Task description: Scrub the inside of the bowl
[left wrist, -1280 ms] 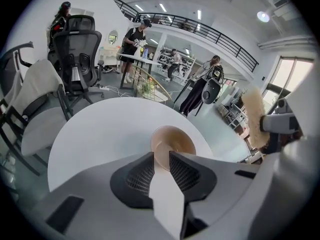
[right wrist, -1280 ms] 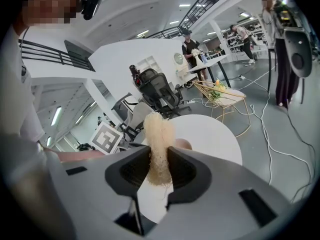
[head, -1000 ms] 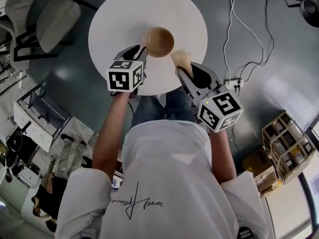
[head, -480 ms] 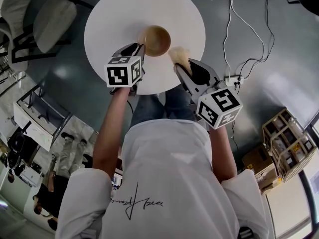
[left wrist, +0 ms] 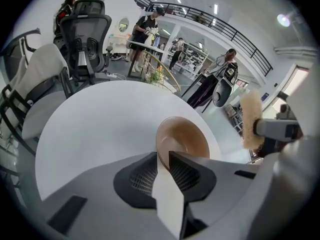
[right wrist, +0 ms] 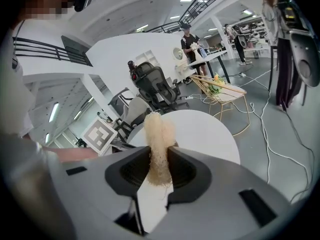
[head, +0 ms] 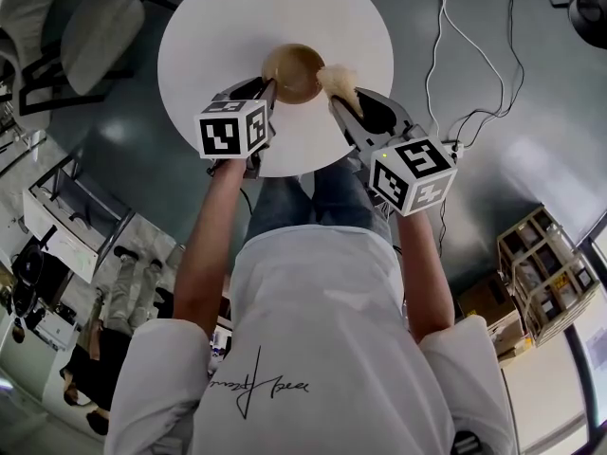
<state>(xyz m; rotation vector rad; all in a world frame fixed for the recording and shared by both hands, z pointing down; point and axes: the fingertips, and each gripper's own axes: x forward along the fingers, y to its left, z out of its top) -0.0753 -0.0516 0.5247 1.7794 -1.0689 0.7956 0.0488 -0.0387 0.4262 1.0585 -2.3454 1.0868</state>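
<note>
**Scrubber closing on the bowl**

The right gripper [head: 343, 102], jaws clamped on the scrubber [head: 337, 81], is bringing it from beside the bowl [head: 292, 69] up to its rim. The left gripper [head: 268, 91] is pinching the near rim, steadying the bowl on the counter [head: 228, 27]. Scrubbing looks about to begin.

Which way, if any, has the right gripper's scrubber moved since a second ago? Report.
Yes. The scrubber in the right gripper moved inward from the table's near edge, up to the bowl's rim.
</note>
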